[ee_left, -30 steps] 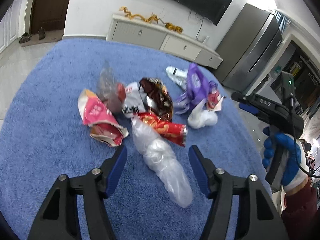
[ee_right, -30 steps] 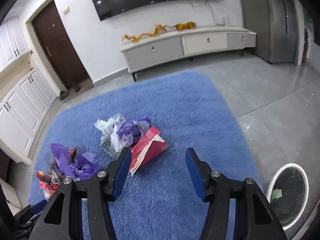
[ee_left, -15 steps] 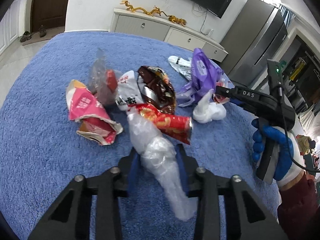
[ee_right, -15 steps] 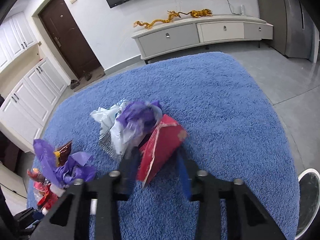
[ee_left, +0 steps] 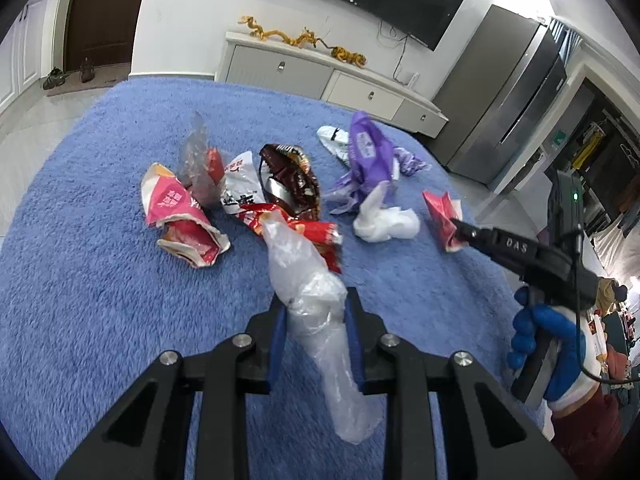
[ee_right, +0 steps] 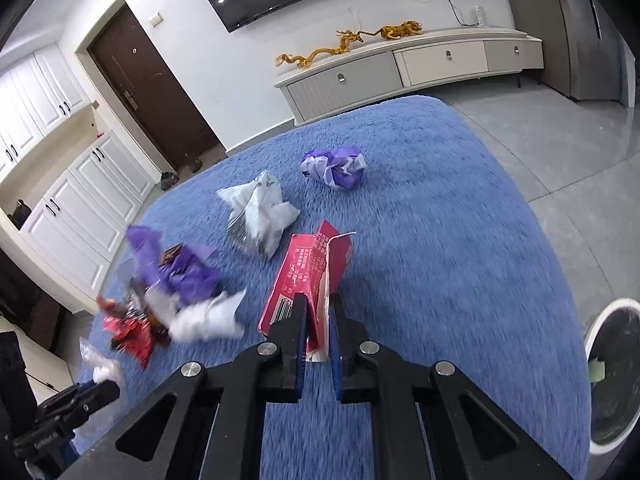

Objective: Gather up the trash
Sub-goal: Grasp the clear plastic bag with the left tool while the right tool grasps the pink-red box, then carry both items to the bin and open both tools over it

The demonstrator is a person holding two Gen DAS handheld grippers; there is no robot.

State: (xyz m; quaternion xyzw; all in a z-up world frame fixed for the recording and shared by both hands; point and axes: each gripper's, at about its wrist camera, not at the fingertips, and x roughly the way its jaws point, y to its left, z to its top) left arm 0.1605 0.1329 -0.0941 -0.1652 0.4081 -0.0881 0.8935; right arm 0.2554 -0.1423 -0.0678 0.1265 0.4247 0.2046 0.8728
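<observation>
Both pairs of jaws are clamped on trash. The left gripper [ee_left: 314,320] is closing on a clear plastic bag [ee_left: 308,280], and the bag is squeezed between its blue pads. The right gripper [ee_right: 319,330] is clenched tight on a flat red box [ee_right: 306,276], which is held by its near end.

Clock places are given from the middle of each wrist view. In the left wrist view, a pile of wrappers is seen on the blue rug [ee_left: 100,280] at 11 o'clock: a pink wrapper [ee_left: 176,216], a white wrapper [ee_left: 240,194], a brown shiny wrapper [ee_left: 292,178] and a red wrapper [ee_left: 316,232]. A purple bag [ee_left: 366,156] is seen at 1 o'clock, and a white tissue [ee_left: 386,222] lies just beside it.

In the right wrist view, a white bag [ee_right: 260,212] is seen at 11 o'clock and a purple ball of paper [ee_right: 334,166] at 12 o'clock. A white trash bin [ee_right: 612,376] is seen at 4 o'clock, off the rug, with a small scrap already inside.

It is judged that the job is only just started. 2 pieces are picked up but not yet dropped in the bin. Most of the trash is left on the rug.
</observation>
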